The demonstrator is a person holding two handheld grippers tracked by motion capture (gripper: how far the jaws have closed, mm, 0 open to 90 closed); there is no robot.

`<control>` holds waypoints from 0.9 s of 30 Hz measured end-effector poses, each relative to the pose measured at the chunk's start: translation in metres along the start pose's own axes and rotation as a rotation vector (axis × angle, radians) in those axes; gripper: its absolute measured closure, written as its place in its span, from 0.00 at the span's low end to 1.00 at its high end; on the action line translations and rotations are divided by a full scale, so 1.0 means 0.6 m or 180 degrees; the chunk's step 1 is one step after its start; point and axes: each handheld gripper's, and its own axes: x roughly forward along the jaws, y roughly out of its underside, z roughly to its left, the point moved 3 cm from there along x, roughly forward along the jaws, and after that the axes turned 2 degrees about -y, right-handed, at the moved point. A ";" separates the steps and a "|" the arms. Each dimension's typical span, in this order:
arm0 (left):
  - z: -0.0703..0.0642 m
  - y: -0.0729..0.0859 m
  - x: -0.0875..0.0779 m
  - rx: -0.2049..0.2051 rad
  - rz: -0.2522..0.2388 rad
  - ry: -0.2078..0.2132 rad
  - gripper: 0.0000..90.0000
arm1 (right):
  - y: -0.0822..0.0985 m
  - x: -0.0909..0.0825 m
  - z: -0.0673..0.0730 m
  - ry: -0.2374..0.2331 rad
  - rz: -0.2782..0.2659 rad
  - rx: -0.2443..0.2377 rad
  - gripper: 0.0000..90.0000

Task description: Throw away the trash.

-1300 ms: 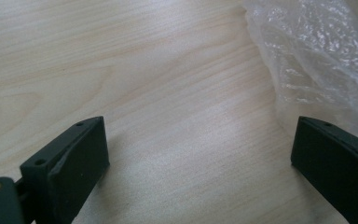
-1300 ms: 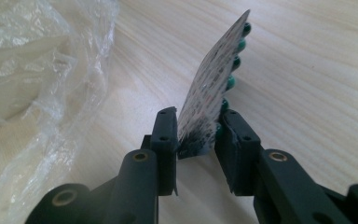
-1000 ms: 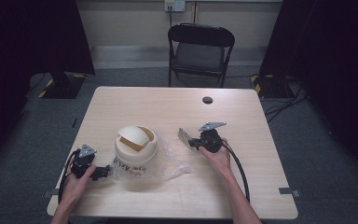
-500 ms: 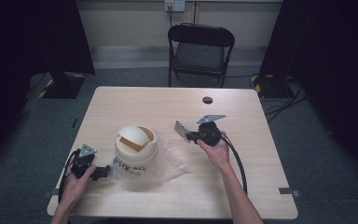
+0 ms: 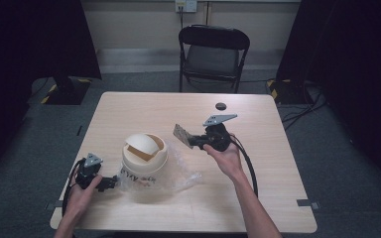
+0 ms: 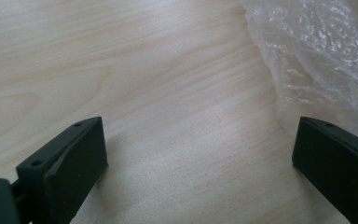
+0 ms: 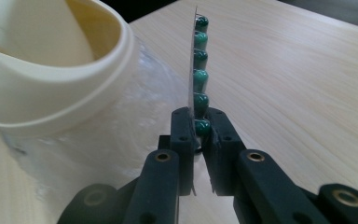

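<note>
Standing near the front-left of the table, a cream bin is seen with a swing lid tilted at its mouth; what lies inside cannot be made out, as the opening is shadowed. A clear plastic bag is crumpled around the bin's base and spreads out to its right.

A blister strip of green capsules is gripped by the right gripper, whose jaws are closed on the strip's lower end; the strip is held on edge, off the table, just right of the bin's rim. In the right gripper view a row of green capsules is seen running up from the jaws, with the bin and bag beside it.

The left gripper is held low at the table's front-left corner, just left of the bin. Its jaws are spread wide with nothing between them, bare wood beneath and the bag's edge close to one jaw.

The table is of pale wood, with a small dark round mark, perhaps a cable hole, near its far edge. A black folding chair is set behind the table, on grey floor, against a light wall flanked by dark curtains.
</note>
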 end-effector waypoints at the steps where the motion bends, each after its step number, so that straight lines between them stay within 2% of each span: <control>1: 0.000 0.000 0.000 0.0000 0.0000 0.0000 0.03 | 0.000 0.000 0.000 0.0000 0.0000 0.0000 0.92; 3: 0.000 0.000 0.000 0.0003 0.0002 0.0002 0.02 | -0.010 -0.004 0.010 -0.0037 -0.0014 -0.0047 0.92; 4: 0.000 0.000 0.000 0.0000 0.0000 0.0002 0.02 | -0.022 -0.008 0.021 -0.0113 -0.0057 -0.0084 0.92; 7: 0.000 0.000 0.000 0.0002 0.0002 0.0004 0.02 | -0.031 -0.011 0.031 -0.0147 -0.0071 -0.0118 0.92; 8: 0.000 0.000 0.001 0.0006 0.0004 0.0003 0.02 | -0.042 -0.014 0.042 -0.0207 -0.0104 -0.0152 0.92; 11: -0.001 -0.001 0.001 -0.0006 0.0006 -0.0004 0.02 | -0.053 -0.015 0.051 -0.0257 -0.0147 -0.0173 0.92; 12: -0.001 -0.001 0.001 -0.0008 0.0006 -0.0005 0.02 | -0.066 -0.011 0.062 -0.0316 -0.0141 -0.0192 0.92; 16: 0.000 -0.001 0.001 -0.0003 0.0008 -0.0003 0.02 | -0.082 0.000 0.079 -0.0393 -0.0122 -0.0255 0.92; 19: 0.000 -0.001 0.001 0.0003 0.0016 0.0013 0.01 | -0.088 0.007 0.085 -0.0429 -0.0123 -0.0259 0.92; 24: 0.000 -0.001 0.002 0.0000 0.0013 0.0012 0.01 | -0.097 0.043 0.090 -0.0460 -0.0097 -0.0185 0.92; 27: 0.000 -0.001 0.001 0.0005 0.0016 0.0013 0.01 | -0.096 0.054 0.088 -0.0468 -0.0100 -0.0147 0.92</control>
